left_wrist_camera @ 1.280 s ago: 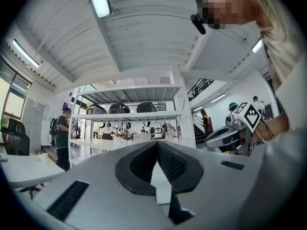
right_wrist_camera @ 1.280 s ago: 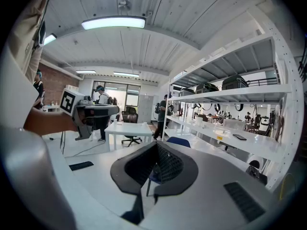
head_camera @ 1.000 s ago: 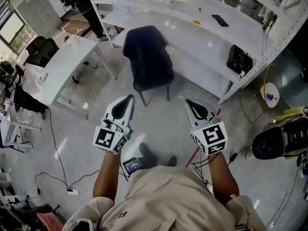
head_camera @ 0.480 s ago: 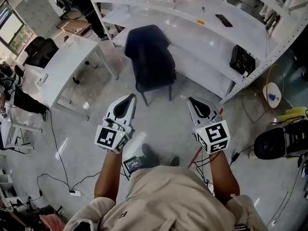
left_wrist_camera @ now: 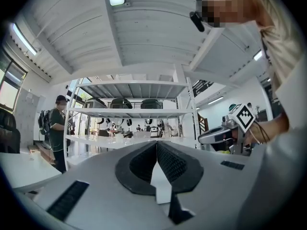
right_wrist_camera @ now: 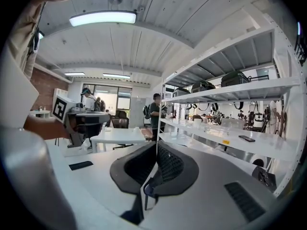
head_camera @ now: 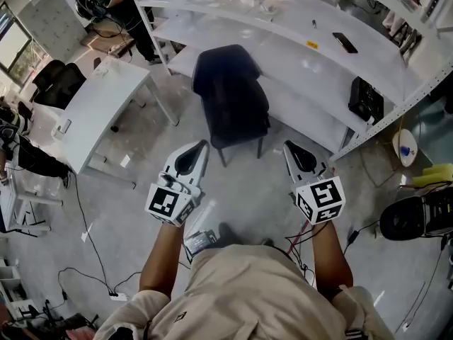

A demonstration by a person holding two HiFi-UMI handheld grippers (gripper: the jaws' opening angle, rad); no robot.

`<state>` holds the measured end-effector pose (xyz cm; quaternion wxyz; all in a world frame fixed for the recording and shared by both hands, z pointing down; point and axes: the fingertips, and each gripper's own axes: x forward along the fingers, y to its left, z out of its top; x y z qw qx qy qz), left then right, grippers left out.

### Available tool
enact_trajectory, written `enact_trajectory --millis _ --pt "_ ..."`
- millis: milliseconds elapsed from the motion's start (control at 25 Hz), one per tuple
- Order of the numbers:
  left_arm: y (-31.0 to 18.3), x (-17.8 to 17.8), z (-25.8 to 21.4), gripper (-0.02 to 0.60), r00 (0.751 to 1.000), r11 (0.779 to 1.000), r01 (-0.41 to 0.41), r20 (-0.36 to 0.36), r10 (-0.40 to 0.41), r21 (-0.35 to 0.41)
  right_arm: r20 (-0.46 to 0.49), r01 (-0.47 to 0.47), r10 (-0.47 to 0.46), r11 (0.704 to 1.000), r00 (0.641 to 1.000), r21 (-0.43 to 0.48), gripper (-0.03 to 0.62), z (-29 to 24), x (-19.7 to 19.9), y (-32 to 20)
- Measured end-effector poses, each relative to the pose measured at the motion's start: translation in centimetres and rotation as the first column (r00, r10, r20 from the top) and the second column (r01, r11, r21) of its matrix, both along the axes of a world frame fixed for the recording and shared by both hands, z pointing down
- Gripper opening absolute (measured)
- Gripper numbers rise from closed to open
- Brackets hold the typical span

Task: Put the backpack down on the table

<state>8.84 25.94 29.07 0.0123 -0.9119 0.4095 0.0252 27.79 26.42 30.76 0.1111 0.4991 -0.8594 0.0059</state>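
Before a white shelf rack (head_camera: 297, 66), a person holds the left tool (head_camera: 201, 149) and right tool (head_camera: 290, 149) over grey floor, each with its jaws pressed together on nothing. What look like dark backpacks (left_wrist_camera: 151, 103) sit on the rack's top shelf, well ahead. A black chair (head_camera: 232, 94) stands between.
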Motion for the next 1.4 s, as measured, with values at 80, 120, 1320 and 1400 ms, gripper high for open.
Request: enact_trajectory --millis 80,120,1320,1400 --pt "-1.5 -1.1 -0.2 0.014 1.0 1.0 -0.023 -0.004 0.023 0.007 0.0 -0.015 0.015 1.0 1.0 0.004 0.026 -0.1 -1.4 -1.6" --pt "-2.1 -1.6 -0.3 0.014 0.999 0.999 -0.034 -0.005 0.035 0.011 0.0 -0.023 0.023 1.0 1.0 0.007 0.026 -0.2 -2.1 -2.4" --pt "-31.6 0.1 4.8 0.014 0.998 0.993 0.065 0.024 -0.063 -0.102 0.022 0.101 -0.1 0.993 0.995 -0.061 0.026 5.1 -3.7 -34.3" --pt "-34.5 0.8 5.6 0.014 0.996 0.991 0.086 0.025 -0.084 -0.104 0.022 0.114 -0.113 0.991 0.993 -0.07 0.026 6.1 -3.0 -37.2"
